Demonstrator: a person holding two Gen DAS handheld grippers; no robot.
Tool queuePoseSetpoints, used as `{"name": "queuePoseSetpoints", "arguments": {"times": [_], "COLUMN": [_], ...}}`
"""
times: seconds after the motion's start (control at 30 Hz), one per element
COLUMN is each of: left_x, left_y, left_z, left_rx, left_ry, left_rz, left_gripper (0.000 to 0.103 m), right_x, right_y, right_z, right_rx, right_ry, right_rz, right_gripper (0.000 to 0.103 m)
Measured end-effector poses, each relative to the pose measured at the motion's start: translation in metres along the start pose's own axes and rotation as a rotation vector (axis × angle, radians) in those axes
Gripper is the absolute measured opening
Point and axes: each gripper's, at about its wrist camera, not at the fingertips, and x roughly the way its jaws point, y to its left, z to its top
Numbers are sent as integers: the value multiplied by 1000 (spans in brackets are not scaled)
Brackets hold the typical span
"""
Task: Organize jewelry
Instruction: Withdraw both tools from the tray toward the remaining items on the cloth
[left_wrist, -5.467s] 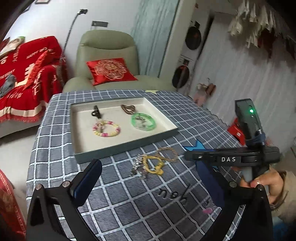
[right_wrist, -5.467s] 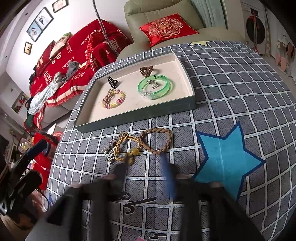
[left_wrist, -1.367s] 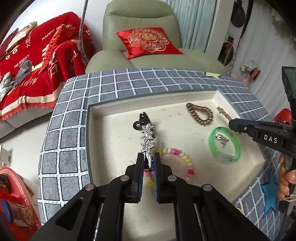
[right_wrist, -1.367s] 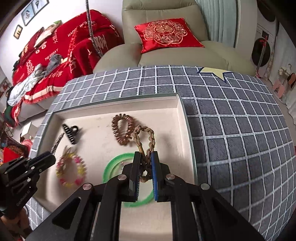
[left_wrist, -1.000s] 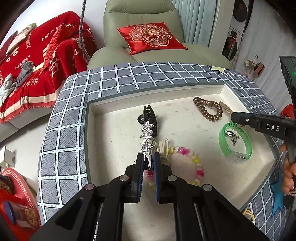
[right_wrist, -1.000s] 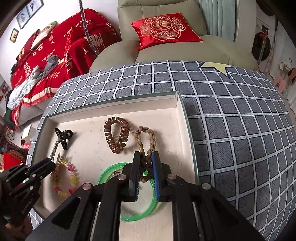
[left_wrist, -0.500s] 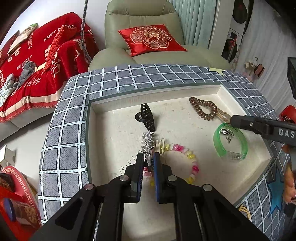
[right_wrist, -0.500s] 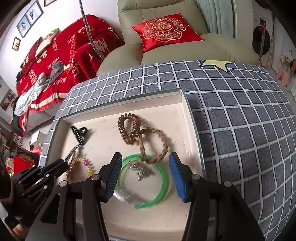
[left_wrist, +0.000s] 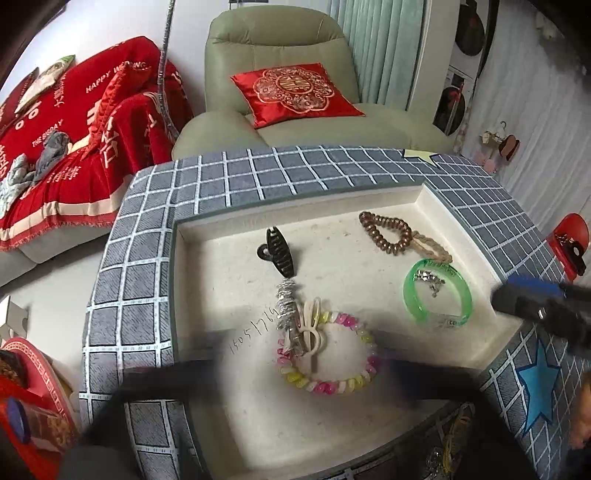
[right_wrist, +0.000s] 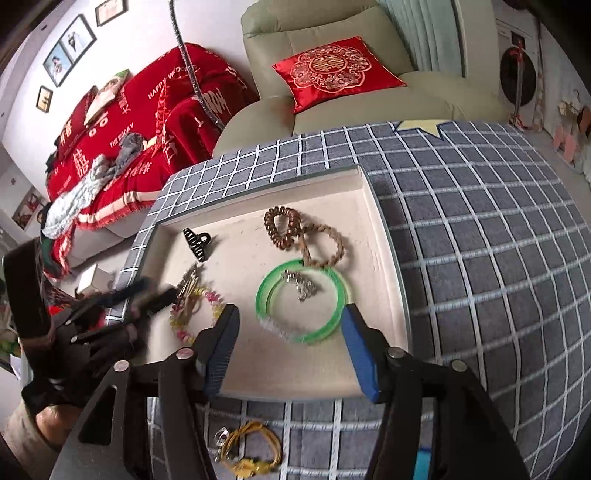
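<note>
- Left gripper (left_wrist: 295, 373): fingers motion-blurred, spread wide to either side; jaws just opened, nothing gripped.
- Silver star clip (left_wrist: 287, 314): lay loose in tray just ahead of left jaws, between the spread fingers, leaning across pastel bead bracelet (left_wrist: 332, 354).
- Black claw clip (left_wrist: 277, 254): farther ahead of left jaws, beyond silver clip, touching or nearly touching its far end.
- Right gripper (right_wrist: 290, 347): blue-padded fingers parted about halfway; jaws just opened further, pads clear of everything.
- Green bangle (right_wrist: 303, 301): flat on tray floor just ahead of right jaws, centred on the gap; small silver piece (right_wrist: 301, 286) inside its ring.
- Braided cord bracelet (right_wrist: 325, 245): released, beyond bangle from right jaws, near loop overlapping bangle's far rim, far end against brown coil hair tie (right_wrist: 284, 227).
- Tray (right_wrist: 373, 236): cream-lined, on checked tablecloth (right_wrist: 480, 258); near wall directly below right fingers.
- Yellow cord piece (right_wrist: 251, 450): outside tray on cloth, beneath right gripper's frame, with a small silver item beside it.
</note>
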Motion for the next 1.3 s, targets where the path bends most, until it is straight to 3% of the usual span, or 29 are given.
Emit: {"name": "queuePoseSetpoints", "arguments": {"times": [0.07,0.17,0.27,0.3,0.33,0.37,0.47,0.57,0.7,0.97,1.07,1.23,1.3], "left_x": [-1,-5,-15,-18,-23,-27,-45,-59,-70,-80,-80,-77,-76], "left_y": [-2,1,0,-2,-2,-3,-9,-15,-19,-27,-25,-12,-7], "left_z": [1,1,-4,-8,-12,-17,-40,-64,-93,-132,-138,-145,-147], "left_rx": [4,-19,-12,-2,6,17,46,56,57,113,119,89,75], "left_ry": [-10,-11,-13,-8,-2,7,24,47,76,91,90,114,121], "left_rz": [-12,-38,-10,5,12,9,-17,17,-1,10,28,35,38], "left_gripper": [103,103,103,103,103,103,103,103,103,103,103,103,103], "right_x": [-5,-14,-28,-32,-37,-41,-45,-43,-36,-20,-17,-6,-3], "right_y": [-4,-7,-12,-13,-15,-16,-14,-13,-14,23,35,51,54], "right_z": [-6,-13,-23,-26,-31,-34,-44,-52,-68,-110,-119,-127,-128], "right_rx": [11,18,33,37,46,50,32,6,-4,-214,-271,-351,-371], "right_ry": [-3,-14,-50,-61,-76,-83,-52,-4,52,115,125,140,139], "right_rz": [6,9,26,33,44,52,51,5,-6,-68,-68,-89,-95], "right_gripper": [66,84,87,90,102,103,103,103,103,103,96,73,72]}}
